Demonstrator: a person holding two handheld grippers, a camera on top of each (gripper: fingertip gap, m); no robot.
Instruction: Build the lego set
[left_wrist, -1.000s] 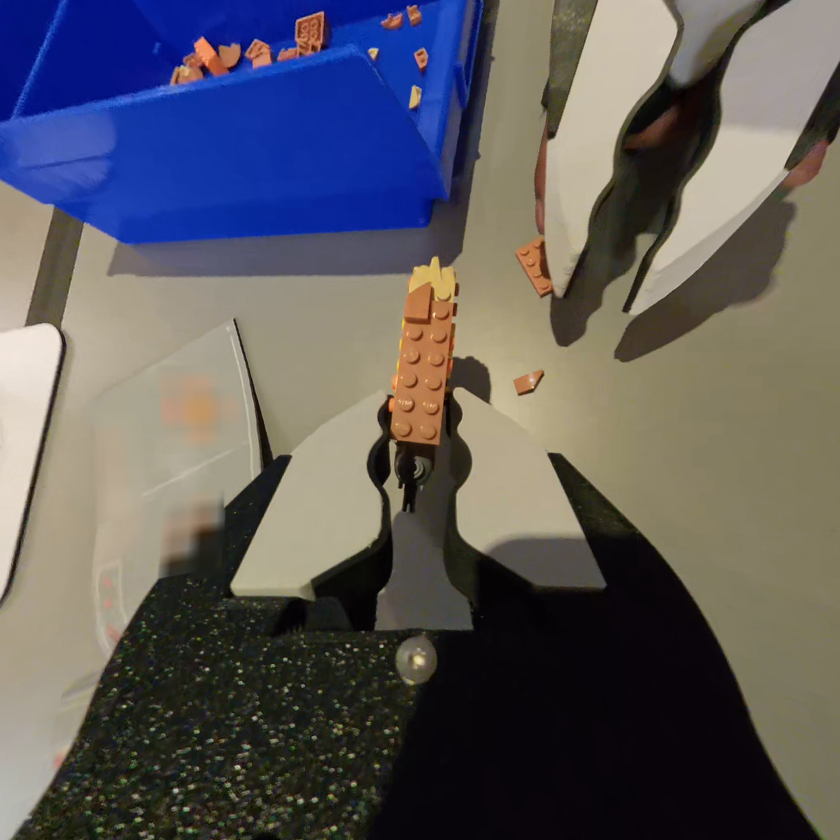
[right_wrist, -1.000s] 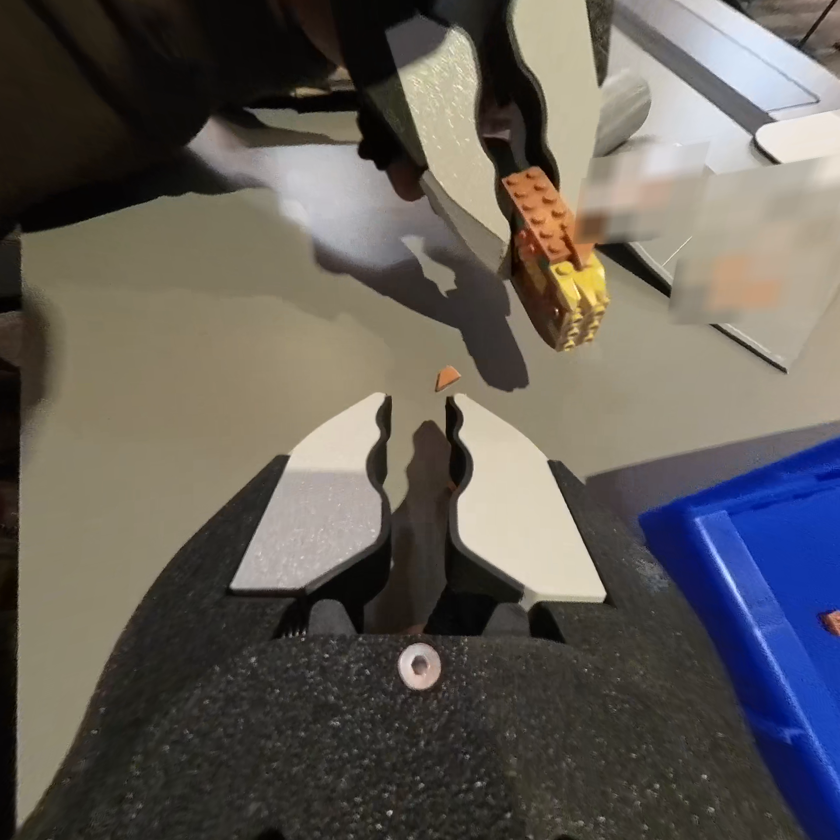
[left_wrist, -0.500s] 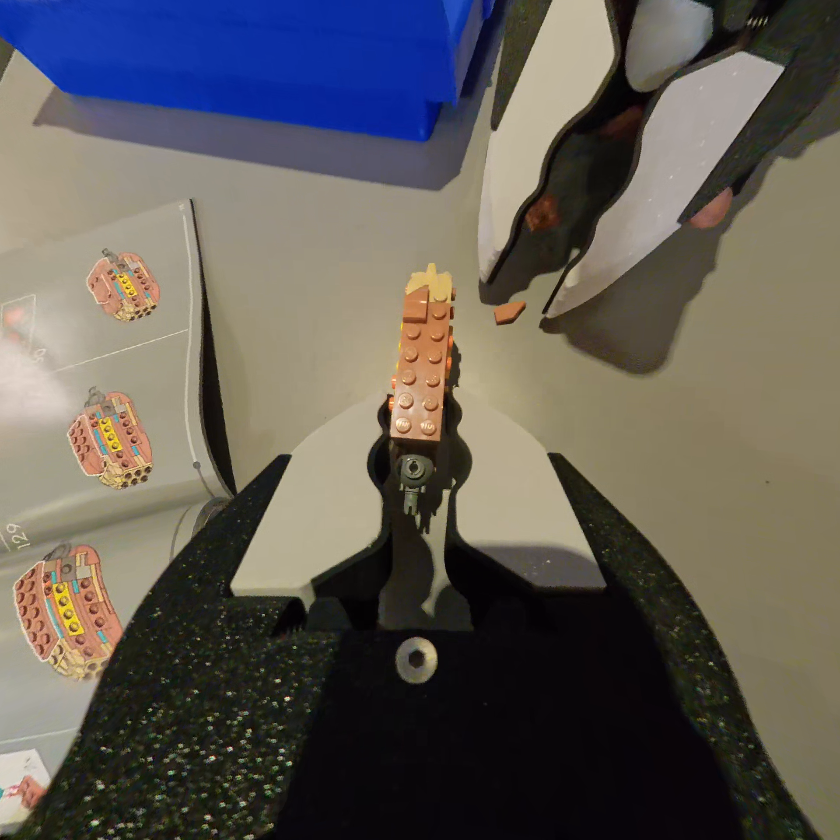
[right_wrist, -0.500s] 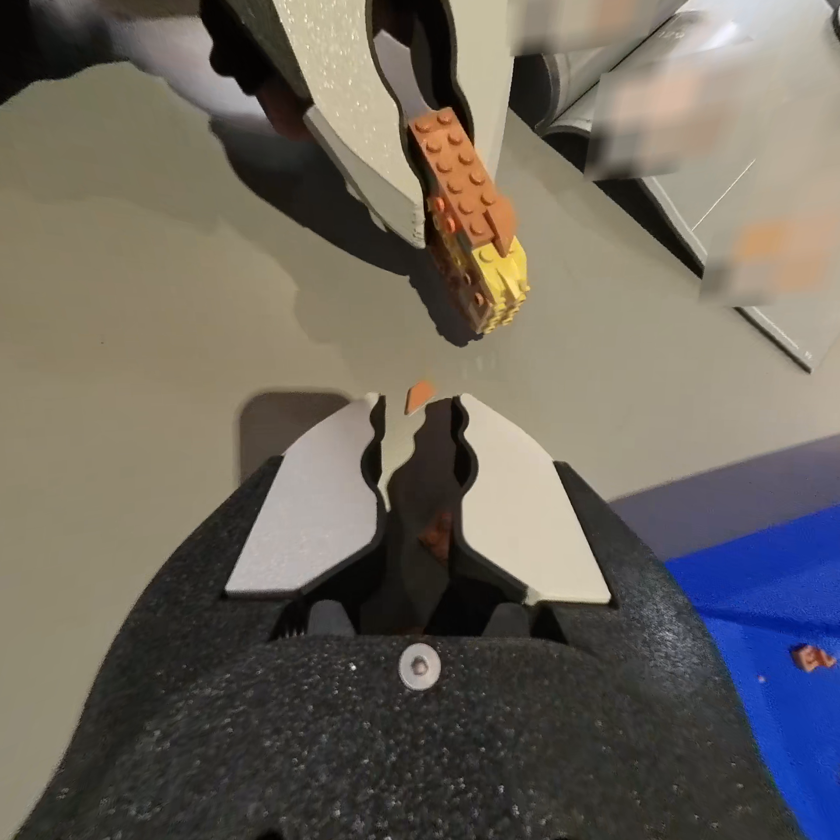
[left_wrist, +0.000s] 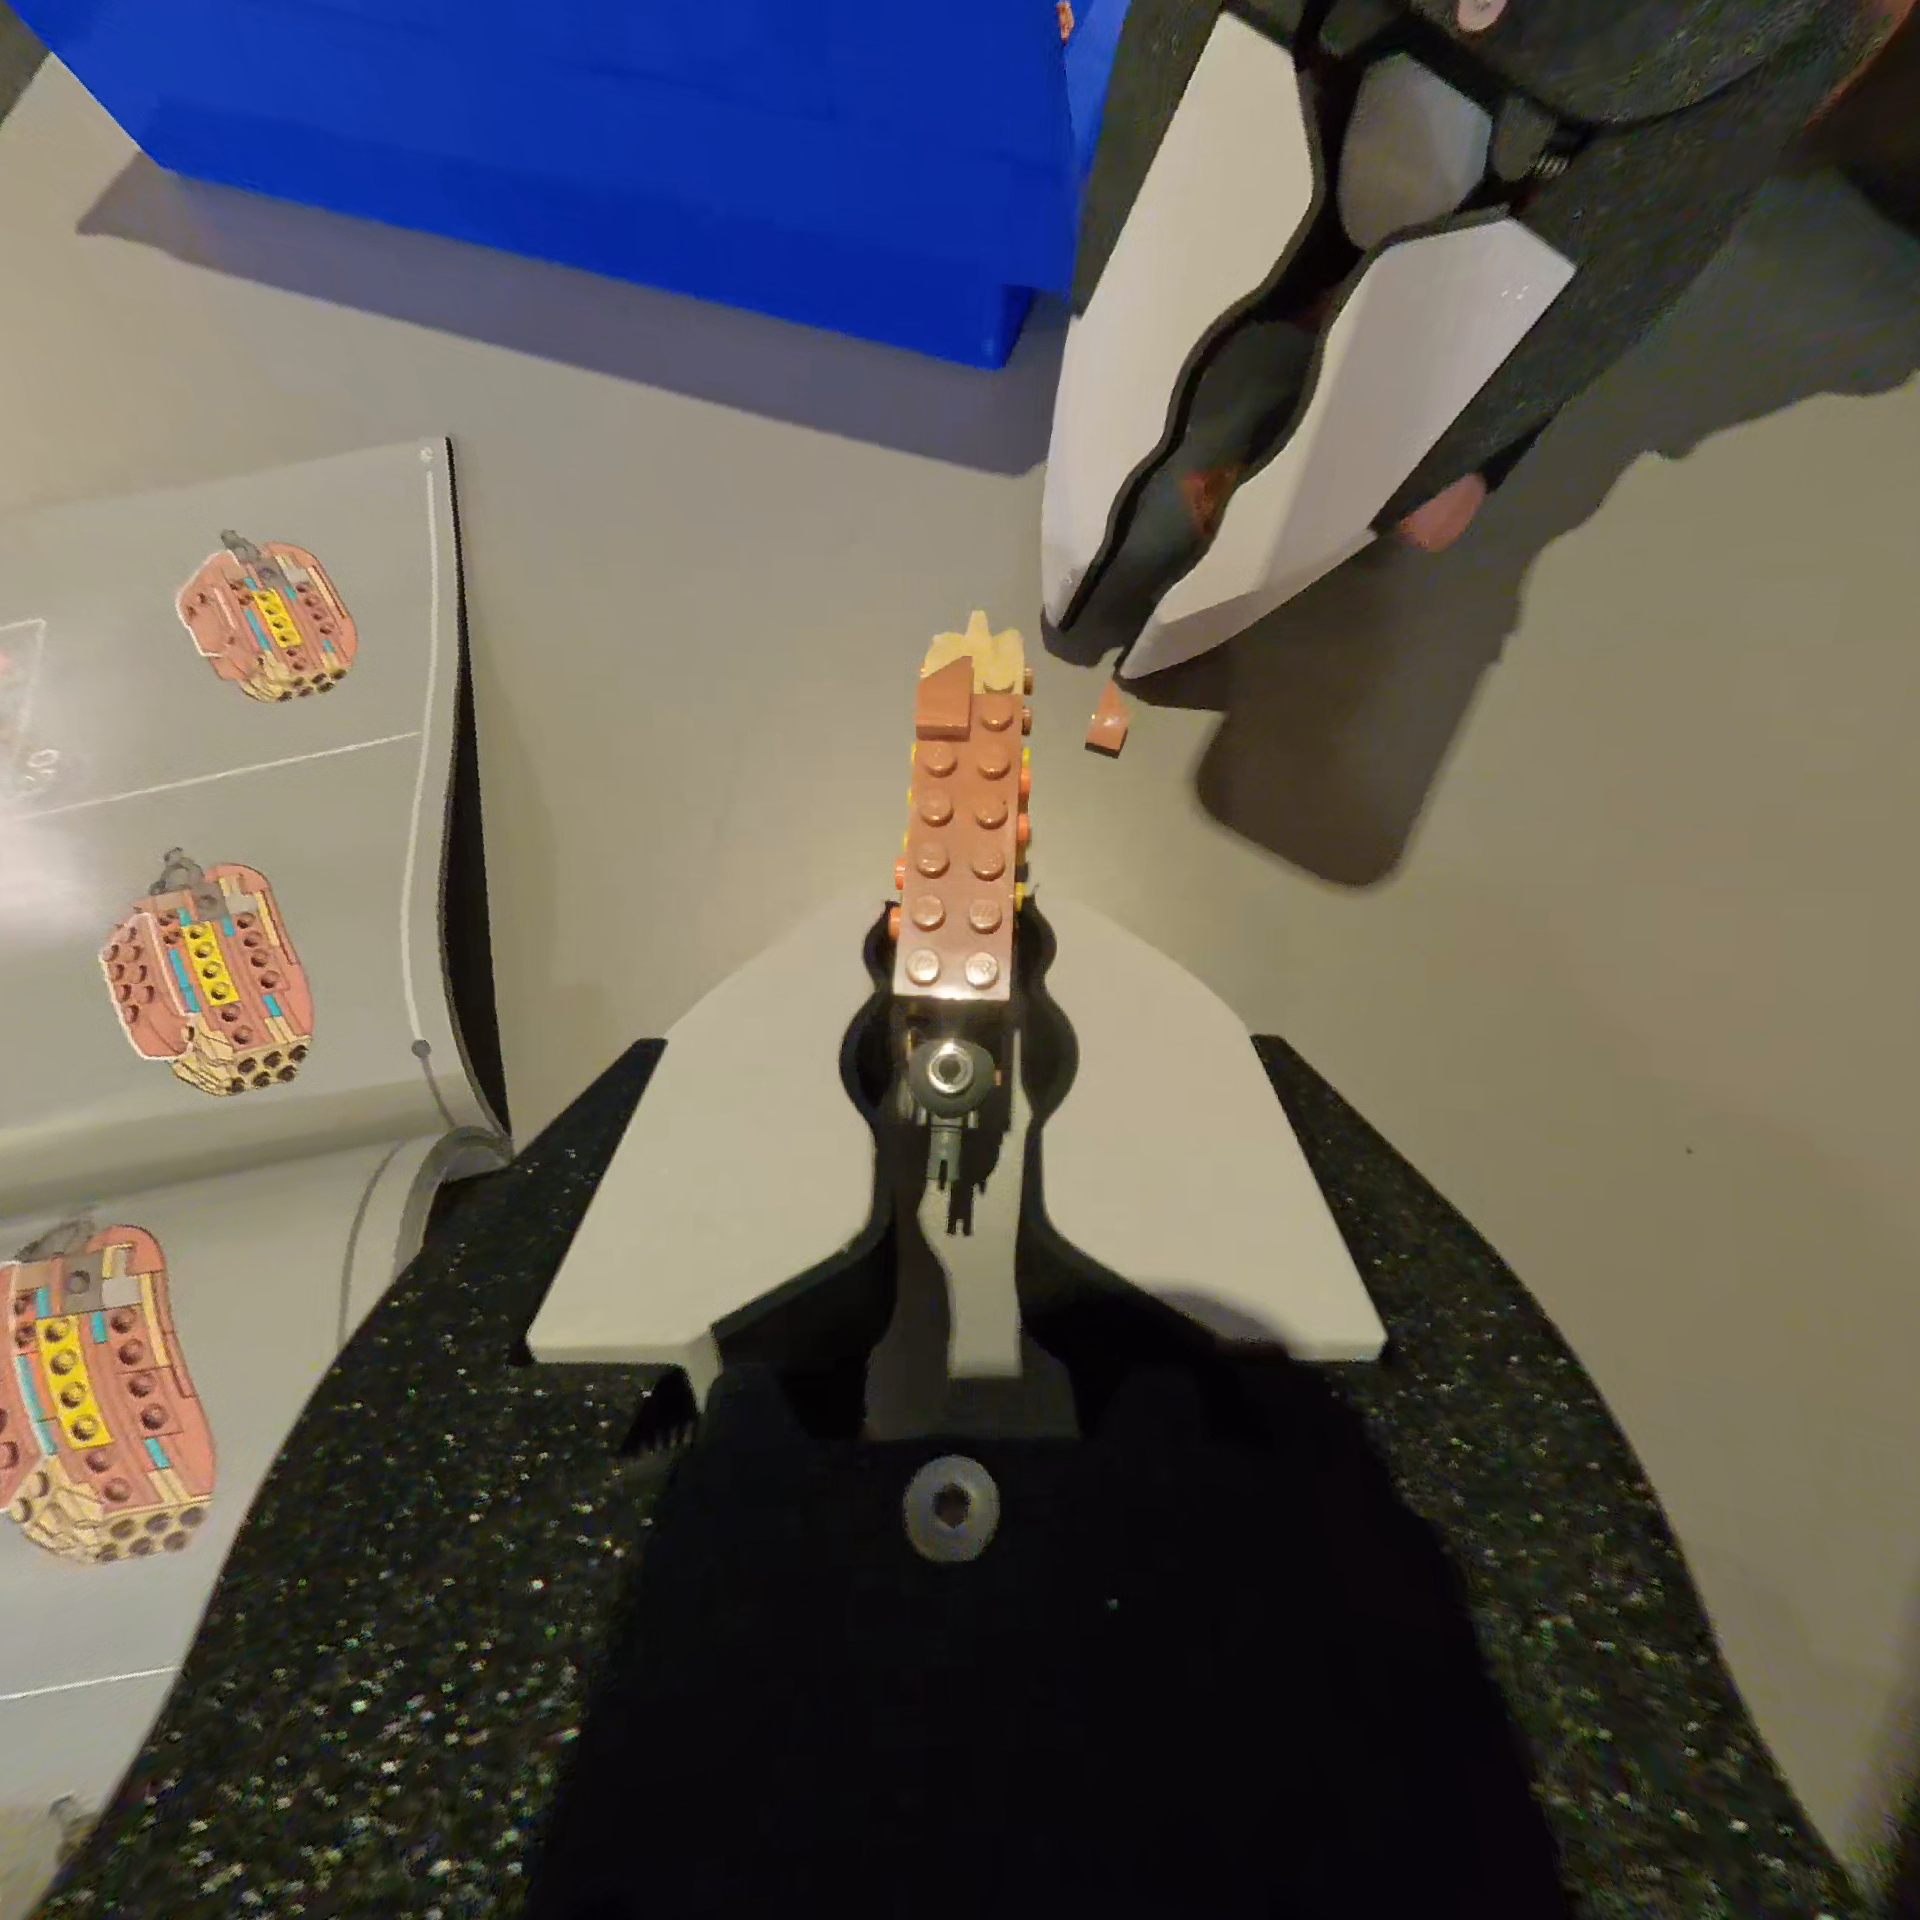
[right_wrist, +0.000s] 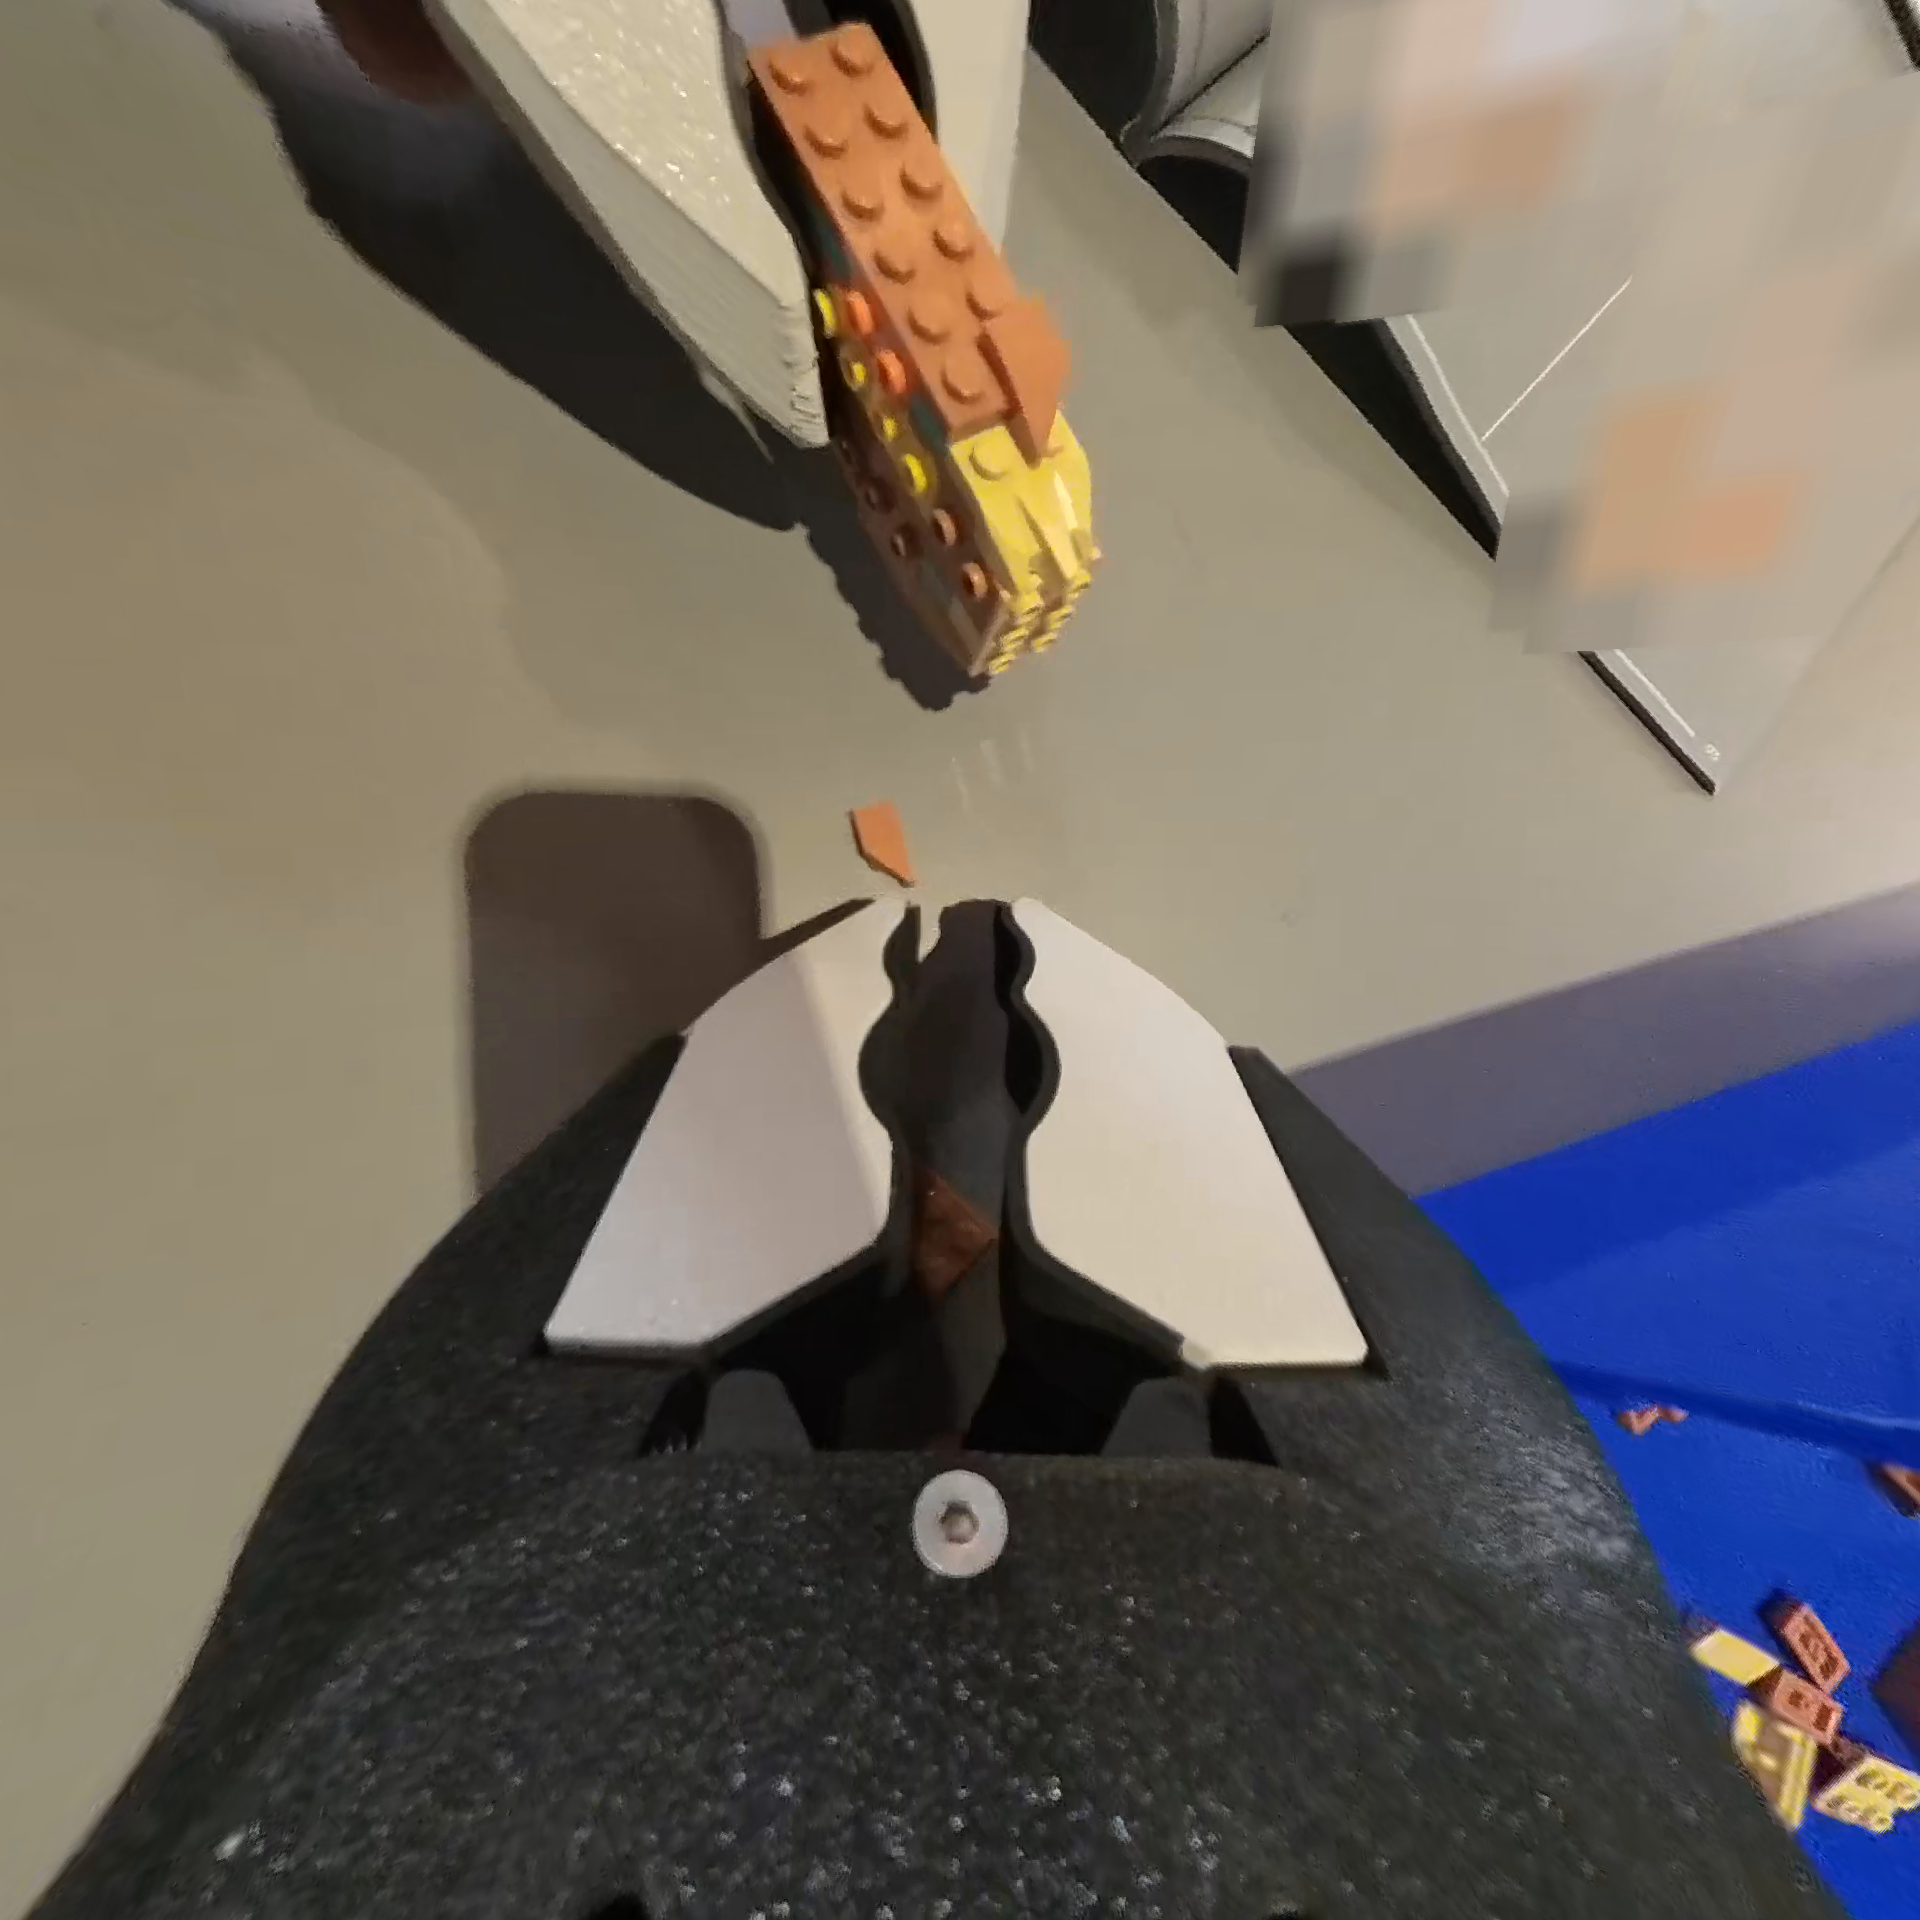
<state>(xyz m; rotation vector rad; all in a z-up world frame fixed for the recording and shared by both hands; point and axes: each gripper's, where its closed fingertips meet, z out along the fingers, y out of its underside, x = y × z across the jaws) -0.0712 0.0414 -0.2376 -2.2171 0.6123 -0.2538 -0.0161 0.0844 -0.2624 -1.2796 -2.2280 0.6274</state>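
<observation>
Holding the model (left_wrist: 961, 831) by its rear end, my left tongs (left_wrist: 956, 935) are clamped tight. My right tongs (right_wrist: 951, 920), slightly parted and empty, hover over the wedge (right_wrist: 883, 840) on the table (left_wrist: 1558, 1039). It looks tiny, light, slick; I'd pinch its flat sides.

Brown-and-yellow studded lego build (left_wrist: 961, 831), small brown piece (right_wrist: 883, 840), blue bin (left_wrist: 623, 156), grey table (left_wrist: 1558, 1039).
</observation>
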